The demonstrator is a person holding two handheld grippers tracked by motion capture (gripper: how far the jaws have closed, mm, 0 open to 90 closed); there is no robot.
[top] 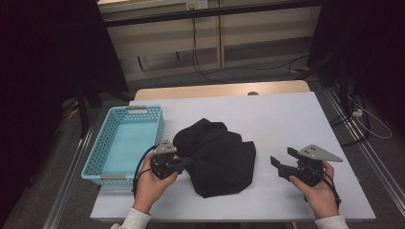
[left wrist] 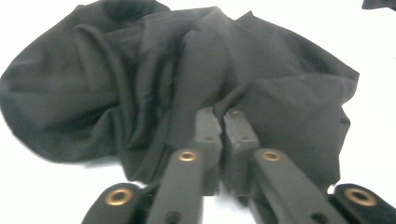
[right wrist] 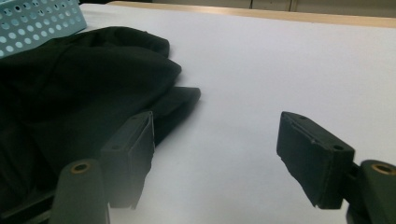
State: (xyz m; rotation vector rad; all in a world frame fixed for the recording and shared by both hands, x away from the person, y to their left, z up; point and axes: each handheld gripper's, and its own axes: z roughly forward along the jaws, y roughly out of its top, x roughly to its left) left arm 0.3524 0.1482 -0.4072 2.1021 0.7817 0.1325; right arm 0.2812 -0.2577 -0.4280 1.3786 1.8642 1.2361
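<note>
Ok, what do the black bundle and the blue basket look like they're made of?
The black bundle looks like soft, matte woven or knit fabric: it folds, creases and slumps. The left gripper has its jaws nearly shut at its edge. The blue basket looks like rigid moulded plastic, slightly glossy, its walls pierced by regular holes.

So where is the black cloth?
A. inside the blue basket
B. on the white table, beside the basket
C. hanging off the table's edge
B: the black cloth lies bunched on the white table, just right of the blue basket, whose inside holds none of it.
</note>
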